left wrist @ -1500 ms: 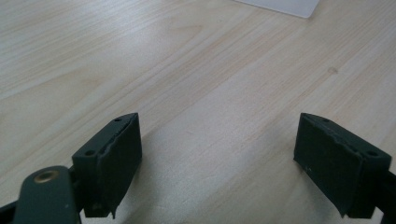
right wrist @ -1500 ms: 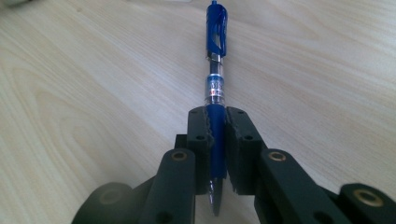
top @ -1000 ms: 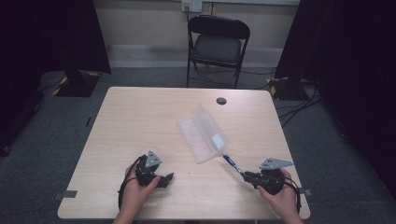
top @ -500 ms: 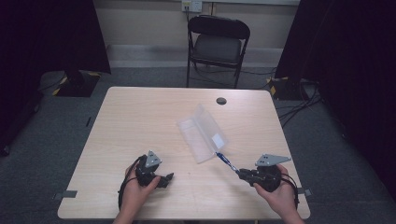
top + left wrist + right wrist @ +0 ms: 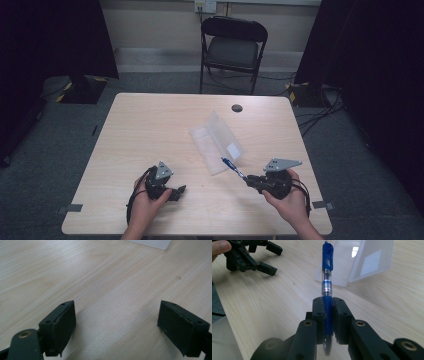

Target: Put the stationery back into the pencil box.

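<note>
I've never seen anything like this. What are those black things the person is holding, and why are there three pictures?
There is no robot here: a person at a wooden table holds a hand-held gripper in each hand, a clamp with two black jaws. The high view comes from a fixed camera above the table. The other two come from small cameras riding on each gripper, looking along its jaws.

The left hand-held gripper rests low on the table, jaws wide apart and holding nothing. The right hand-held gripper is closed on a blue pen, which points toward a clear plastic case lying open near the table's middle. A small dark round spot sits near the far edge, and a folding chair stands beyond.
</note>
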`<state>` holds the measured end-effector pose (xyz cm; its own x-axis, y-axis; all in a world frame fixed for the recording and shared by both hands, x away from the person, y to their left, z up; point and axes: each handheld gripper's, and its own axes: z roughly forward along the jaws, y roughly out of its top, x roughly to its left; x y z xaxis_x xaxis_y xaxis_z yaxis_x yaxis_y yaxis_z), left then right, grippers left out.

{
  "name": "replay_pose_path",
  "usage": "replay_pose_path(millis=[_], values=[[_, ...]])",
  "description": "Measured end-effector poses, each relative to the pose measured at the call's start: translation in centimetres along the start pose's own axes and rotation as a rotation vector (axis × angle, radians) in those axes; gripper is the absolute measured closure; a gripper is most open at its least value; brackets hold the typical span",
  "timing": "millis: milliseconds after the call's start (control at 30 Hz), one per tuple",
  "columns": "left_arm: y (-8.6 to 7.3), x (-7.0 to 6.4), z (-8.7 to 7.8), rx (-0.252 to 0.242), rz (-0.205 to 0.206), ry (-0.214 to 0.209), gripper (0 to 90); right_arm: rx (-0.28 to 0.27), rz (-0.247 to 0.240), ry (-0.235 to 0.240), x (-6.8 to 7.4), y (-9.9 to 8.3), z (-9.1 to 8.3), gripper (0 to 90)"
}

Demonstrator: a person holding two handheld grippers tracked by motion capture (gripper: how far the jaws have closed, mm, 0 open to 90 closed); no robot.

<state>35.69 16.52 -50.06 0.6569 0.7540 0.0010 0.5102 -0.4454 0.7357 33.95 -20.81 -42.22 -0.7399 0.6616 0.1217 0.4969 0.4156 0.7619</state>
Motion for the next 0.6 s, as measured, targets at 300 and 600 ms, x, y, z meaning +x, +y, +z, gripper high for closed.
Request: replay_pose_path(millis=[300, 600], values=[[0.0, 0.0, 0.0, 0.000, 0.000, 0.000, 14.9, -0.008, -0.006, 0.007, 0.7, 1.7, 1.0, 81.2], [0.0, 0.0, 0.0, 0.000, 0.000, 0.000, 14.9, -0.002, -0.003, 0.002, 1.1, 3.0, 2.2, 81.2]])
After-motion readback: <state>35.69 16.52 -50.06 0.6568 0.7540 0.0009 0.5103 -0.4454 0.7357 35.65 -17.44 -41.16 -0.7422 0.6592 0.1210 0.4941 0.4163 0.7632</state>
